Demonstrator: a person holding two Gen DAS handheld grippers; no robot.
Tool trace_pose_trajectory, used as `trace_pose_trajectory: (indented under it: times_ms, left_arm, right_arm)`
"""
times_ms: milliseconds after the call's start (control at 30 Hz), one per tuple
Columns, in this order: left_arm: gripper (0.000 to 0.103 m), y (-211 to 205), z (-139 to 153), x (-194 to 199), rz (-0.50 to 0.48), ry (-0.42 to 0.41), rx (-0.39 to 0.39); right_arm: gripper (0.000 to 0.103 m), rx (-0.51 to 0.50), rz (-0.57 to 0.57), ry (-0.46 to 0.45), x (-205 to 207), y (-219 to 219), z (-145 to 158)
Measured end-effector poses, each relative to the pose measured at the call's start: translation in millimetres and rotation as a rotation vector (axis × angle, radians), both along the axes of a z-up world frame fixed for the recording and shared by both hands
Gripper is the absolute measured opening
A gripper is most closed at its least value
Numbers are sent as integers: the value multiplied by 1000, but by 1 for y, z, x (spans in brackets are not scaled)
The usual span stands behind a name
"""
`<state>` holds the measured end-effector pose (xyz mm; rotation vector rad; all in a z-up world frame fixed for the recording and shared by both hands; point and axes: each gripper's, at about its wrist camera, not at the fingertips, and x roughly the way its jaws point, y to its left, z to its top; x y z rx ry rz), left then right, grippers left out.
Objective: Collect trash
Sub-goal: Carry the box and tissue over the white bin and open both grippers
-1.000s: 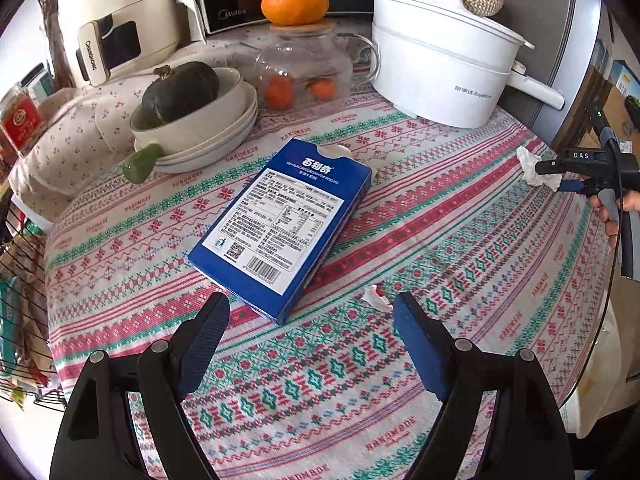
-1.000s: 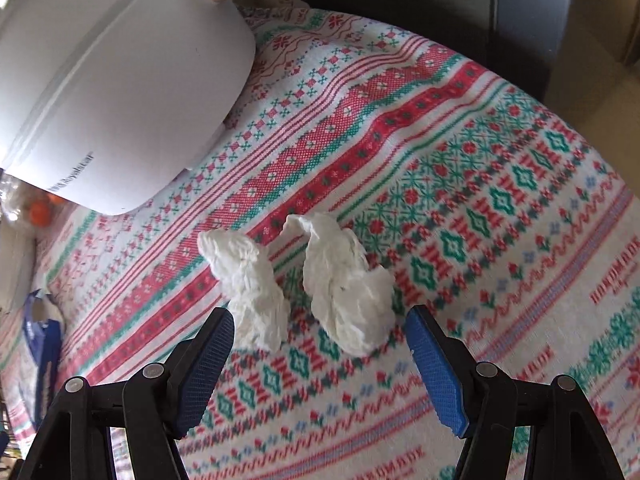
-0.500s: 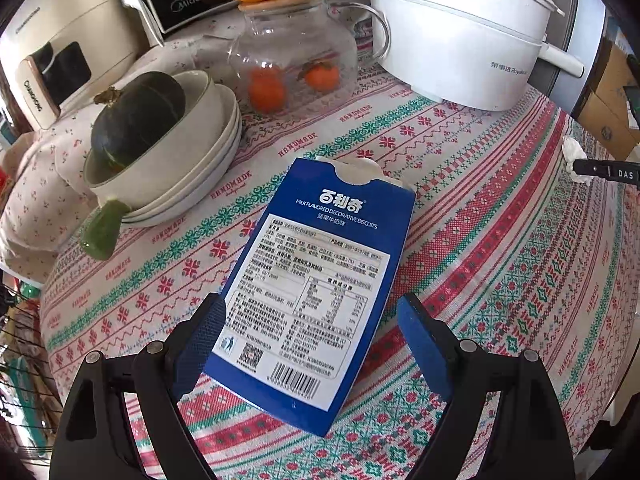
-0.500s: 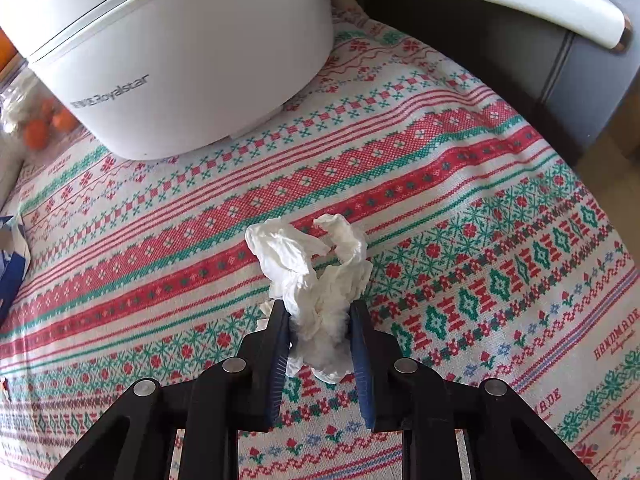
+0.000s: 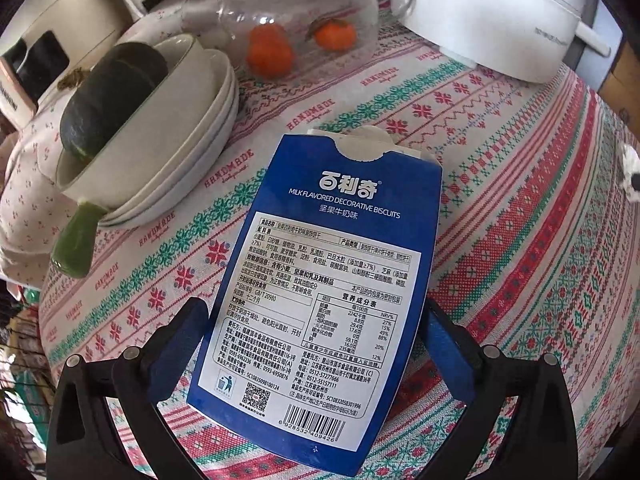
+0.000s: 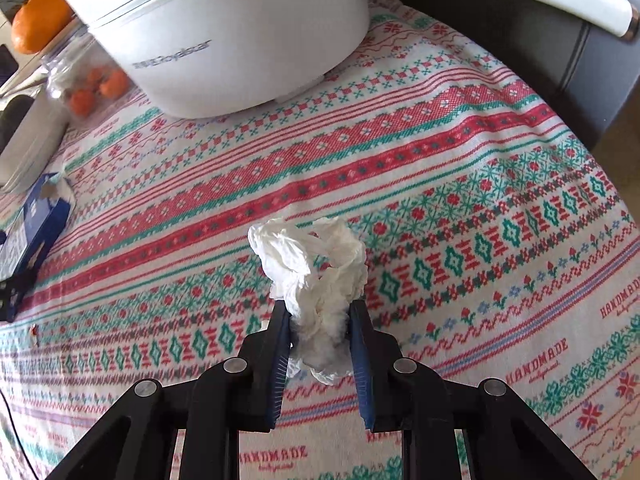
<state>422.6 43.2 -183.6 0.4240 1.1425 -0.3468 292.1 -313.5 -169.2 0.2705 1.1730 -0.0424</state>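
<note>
Tbl w/ cloth [image 5: 520, 240]: biscuit box [image 5: 320, 280], bowls [image 5: 168, 148], pot [image 6: 224, 28].

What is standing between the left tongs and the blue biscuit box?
Nothing visible. The blue biscuit box lies flat on the tablecloth, its near end already between the open left tongs. The stacked bowls sit off to the left.

Left wrist camera hangs close above the biscuit box [image 5: 320, 280]; right wrist, seemingly farther right, catches it too, counter-level [image 6: 36, 216].

glossy cardboard biscuit box [image 5: 320, 280], crumpled soft tissue [image 6: 316, 280], woven matt tablecloth [image 6: 480, 160], perhaps enamelled smooth pot [image 6: 224, 32]
</note>
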Motion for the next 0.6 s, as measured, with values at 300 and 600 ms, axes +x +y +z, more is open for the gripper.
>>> trace_pose_trajectory:
  times_ms: [300, 600]
  left_arm:
    - [100, 19, 8, -47, 43, -22, -75]
    - [99, 27, 25, -138, 29, -5, -175]
  right_arm:
    - [24, 0, 14, -17, -45, -4, 27]
    - [24, 17, 3, -30, -103, -4, 61]
